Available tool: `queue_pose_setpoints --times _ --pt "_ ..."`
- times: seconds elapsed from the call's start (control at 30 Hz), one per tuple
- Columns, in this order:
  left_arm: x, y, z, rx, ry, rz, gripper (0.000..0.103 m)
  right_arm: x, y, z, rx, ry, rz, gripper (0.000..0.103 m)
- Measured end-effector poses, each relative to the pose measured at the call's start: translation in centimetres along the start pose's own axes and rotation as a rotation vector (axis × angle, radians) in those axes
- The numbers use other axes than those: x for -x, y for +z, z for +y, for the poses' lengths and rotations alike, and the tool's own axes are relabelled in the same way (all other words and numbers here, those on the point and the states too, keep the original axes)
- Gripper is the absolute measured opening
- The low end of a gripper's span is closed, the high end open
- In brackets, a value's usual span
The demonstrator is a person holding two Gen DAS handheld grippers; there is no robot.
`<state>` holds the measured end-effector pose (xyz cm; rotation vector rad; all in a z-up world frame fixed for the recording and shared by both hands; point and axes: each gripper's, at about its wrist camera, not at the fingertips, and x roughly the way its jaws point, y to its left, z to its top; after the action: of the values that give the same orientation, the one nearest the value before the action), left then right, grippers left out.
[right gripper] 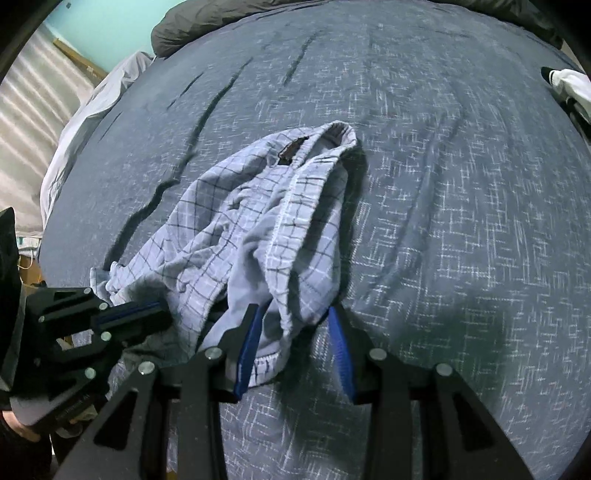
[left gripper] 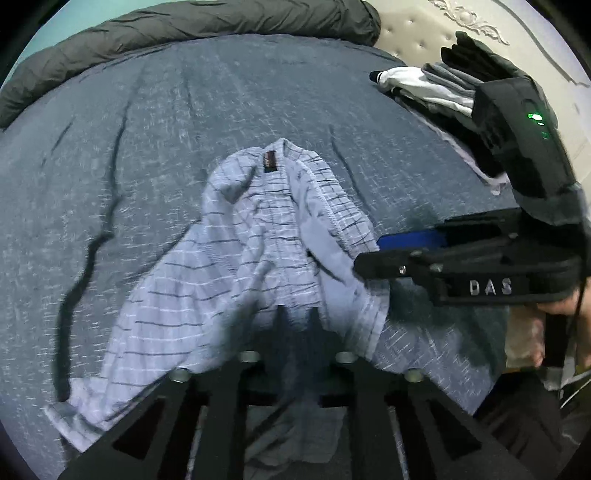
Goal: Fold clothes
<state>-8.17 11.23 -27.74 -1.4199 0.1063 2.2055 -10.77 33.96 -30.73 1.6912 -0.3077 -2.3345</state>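
Observation:
A light blue checked garment (left gripper: 258, 251) with a small brown label lies crumpled on the dark blue bed cover (left gripper: 147, 147); it also shows in the right wrist view (right gripper: 251, 229). My left gripper (left gripper: 295, 325) is buried in the near edge of the cloth, its fingertips hidden; in the right wrist view (right gripper: 147, 314) its fingers look closed on the garment's left edge. My right gripper (right gripper: 295, 317) has its blue-padded fingers (right gripper: 341, 350) apart, with a fold of the garment between them. In the left wrist view the right gripper (left gripper: 373, 251) touches the garment's right edge.
A stack of folded dark, grey and white clothes (left gripper: 443, 88) lies at the bed's far right by the cream headboard (left gripper: 424, 29). A dark duvet (left gripper: 184, 22) is bunched along the far edge. The bed's left side drops off (right gripper: 55, 155).

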Motion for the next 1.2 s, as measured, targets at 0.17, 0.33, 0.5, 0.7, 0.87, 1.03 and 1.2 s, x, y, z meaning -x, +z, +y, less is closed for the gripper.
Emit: queue_pose_setpoints --times 0.17,0.33,0.5,0.7,0.87,1.03,1.2 --pt "-1.7 0.5 -0.6 -0.027 0.057 0.018 0.035 0.3 -0.5 0.6 0.025 0.004 -0.009 0.031" --pt "-2.4 0.3 -0.4 -0.044 0.083 0.03 0.021 0.2 -0.6 0.6 0.042 -0.003 -0.015 0.027" --pt "-0.5 0.1 0.5 -0.042 0.064 -0.002 0.011 0.1 -0.8 0.5 0.06 -0.007 -0.023 0.01" --pt "3.8 0.4 3.4 0.069 0.022 -0.094 0.011 1.0 -1.5 0.1 0.088 -0.021 -0.048 0.005" --pt "7.7 0.5 8.9 0.178 0.011 -0.154 0.011 1.9 -1.0 -0.3 0.085 -0.033 -0.062 0.004" --pt "10.1 -1.0 12.2 0.229 0.044 -0.184 0.011 3.3 -0.8 -0.7 0.044 -0.073 -0.083 0.004" --pt "11.7 -1.1 13.2 0.232 0.072 -0.217 0.009 5.9 -0.5 -1.1 0.01 -0.081 -0.142 0.003"
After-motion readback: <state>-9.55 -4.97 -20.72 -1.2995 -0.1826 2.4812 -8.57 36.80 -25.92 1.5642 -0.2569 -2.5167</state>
